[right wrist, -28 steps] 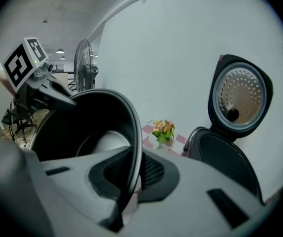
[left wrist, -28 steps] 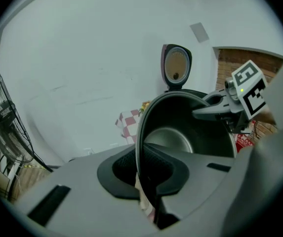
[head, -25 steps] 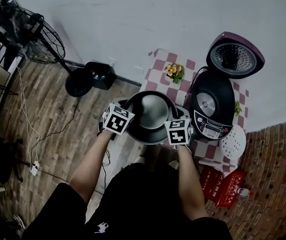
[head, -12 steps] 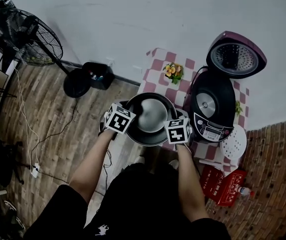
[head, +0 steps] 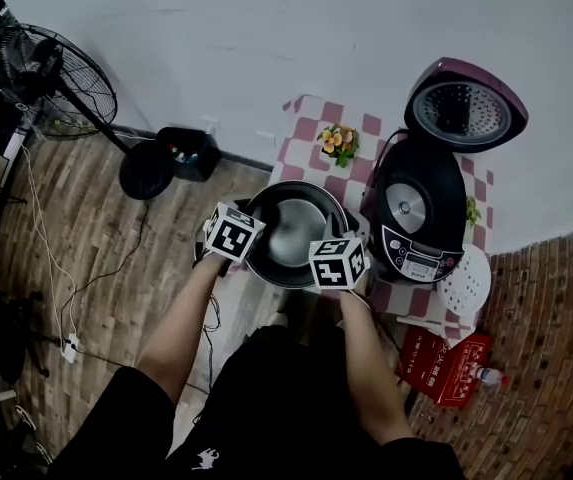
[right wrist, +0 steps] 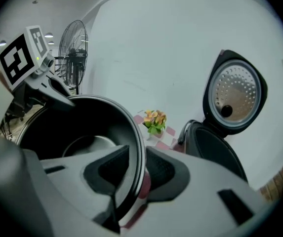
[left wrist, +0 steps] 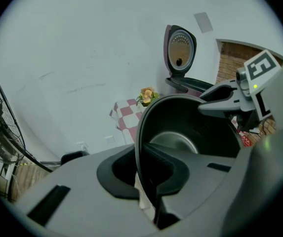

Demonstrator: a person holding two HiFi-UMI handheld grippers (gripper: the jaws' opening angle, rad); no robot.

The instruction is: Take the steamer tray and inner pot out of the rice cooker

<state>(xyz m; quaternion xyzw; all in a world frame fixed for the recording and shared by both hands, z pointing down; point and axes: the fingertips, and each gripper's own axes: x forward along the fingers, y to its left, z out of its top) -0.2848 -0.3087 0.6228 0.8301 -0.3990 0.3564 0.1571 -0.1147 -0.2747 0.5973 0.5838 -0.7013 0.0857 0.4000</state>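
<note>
While the inner pot (head: 291,233) is hanging low at the table's (head: 311,133) near left corner, just left of the open rice cooker (head: 421,208), the left gripper (left wrist: 146,191) is clamping its jaws tight on the pot's left rim. The right gripper (right wrist: 134,177) is opening, the right rim standing loosely between its jaws, so each gripper likely frees itself by drawing back toward the person.

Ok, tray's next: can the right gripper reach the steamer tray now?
Probably, once clear: the right gripper is opening, inner pot rim between its jaws; the steamer tray lies uncovered beside the rice cooker.
</note>
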